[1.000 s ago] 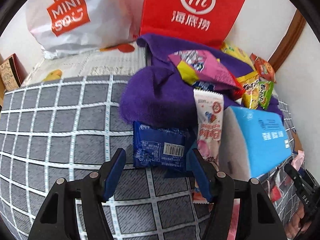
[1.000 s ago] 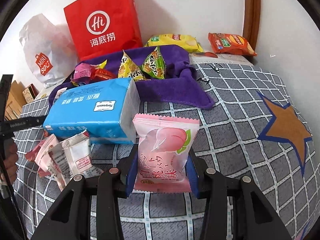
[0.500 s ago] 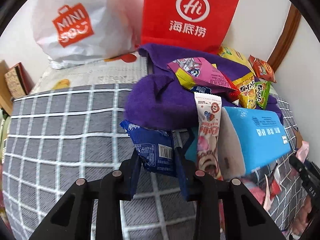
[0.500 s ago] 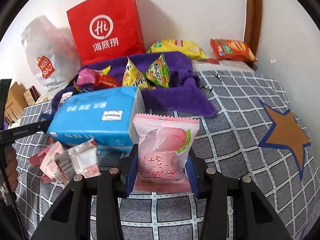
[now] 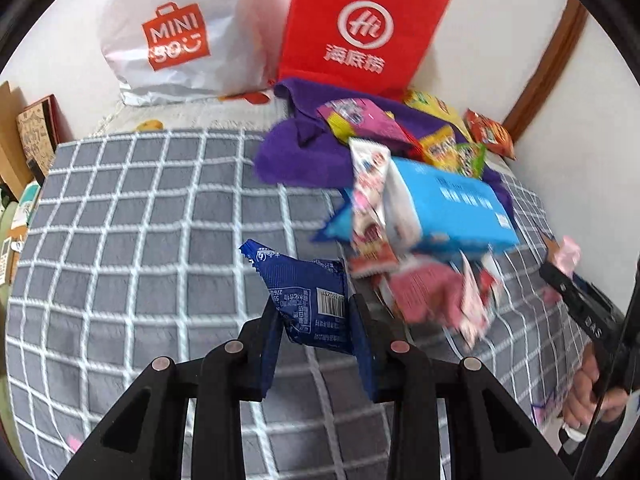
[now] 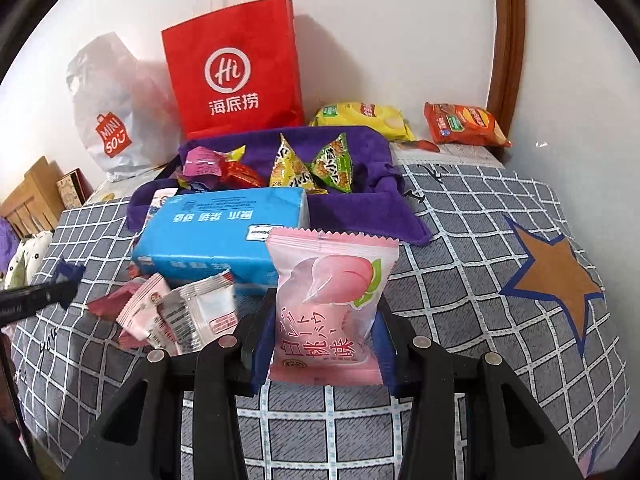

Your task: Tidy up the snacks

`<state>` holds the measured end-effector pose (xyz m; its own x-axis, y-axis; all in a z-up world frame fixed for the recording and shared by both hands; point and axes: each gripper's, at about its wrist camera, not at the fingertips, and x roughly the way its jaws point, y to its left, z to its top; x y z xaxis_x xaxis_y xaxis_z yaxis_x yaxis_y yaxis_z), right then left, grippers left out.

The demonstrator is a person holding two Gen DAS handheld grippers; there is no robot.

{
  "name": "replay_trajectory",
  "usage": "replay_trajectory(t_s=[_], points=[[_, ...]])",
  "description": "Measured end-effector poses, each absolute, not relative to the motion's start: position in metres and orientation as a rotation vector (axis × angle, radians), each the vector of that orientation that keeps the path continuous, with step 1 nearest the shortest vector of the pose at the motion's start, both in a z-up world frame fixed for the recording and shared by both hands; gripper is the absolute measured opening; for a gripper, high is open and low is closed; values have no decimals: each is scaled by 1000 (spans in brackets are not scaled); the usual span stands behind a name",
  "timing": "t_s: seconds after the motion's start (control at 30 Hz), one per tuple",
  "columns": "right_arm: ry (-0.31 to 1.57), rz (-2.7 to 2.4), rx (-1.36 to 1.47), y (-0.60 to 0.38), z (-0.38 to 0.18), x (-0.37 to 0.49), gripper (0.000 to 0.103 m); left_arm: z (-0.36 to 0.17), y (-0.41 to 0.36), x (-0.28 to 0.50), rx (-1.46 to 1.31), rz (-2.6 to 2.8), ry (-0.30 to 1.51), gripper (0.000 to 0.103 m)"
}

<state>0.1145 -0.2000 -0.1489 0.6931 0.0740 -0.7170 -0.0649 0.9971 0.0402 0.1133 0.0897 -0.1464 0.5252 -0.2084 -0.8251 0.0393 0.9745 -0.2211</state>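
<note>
My left gripper (image 5: 314, 312) is shut on a dark blue snack packet (image 5: 306, 292) and holds it above the grey checked cover (image 5: 140, 220). My right gripper (image 6: 324, 320) is shut on a pink peach snack packet (image 6: 330, 300), held upright. A blue tissue pack (image 6: 224, 236) lies ahead, with several small pink and white packets (image 6: 176, 312) in front of it. Behind it a purple cloth (image 6: 360, 204) carries several snack bags, among them yellow and green ones (image 6: 308, 164). The tissue pack (image 5: 452, 208) and loose packets (image 5: 436, 300) show blurred in the left wrist view.
A red paper bag (image 6: 236, 76) and a white Miniso bag (image 6: 108, 120) stand against the back wall. Yellow (image 6: 364, 116) and orange (image 6: 464, 124) chip bags lie at the back right. A brown star patch (image 6: 556, 276) marks the cover at right.
My left gripper has closed on the blue packet, lifted it and pulled back from the purple cloth. My right gripper has kept hold of the peach packet and risen slightly.
</note>
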Motion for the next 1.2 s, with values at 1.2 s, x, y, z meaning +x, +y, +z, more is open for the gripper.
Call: replay_trajectory(t_s=[1.2], points=[[901,200,18,-193,-157,95,43,-147,49,98,-175,-254,1016,30]])
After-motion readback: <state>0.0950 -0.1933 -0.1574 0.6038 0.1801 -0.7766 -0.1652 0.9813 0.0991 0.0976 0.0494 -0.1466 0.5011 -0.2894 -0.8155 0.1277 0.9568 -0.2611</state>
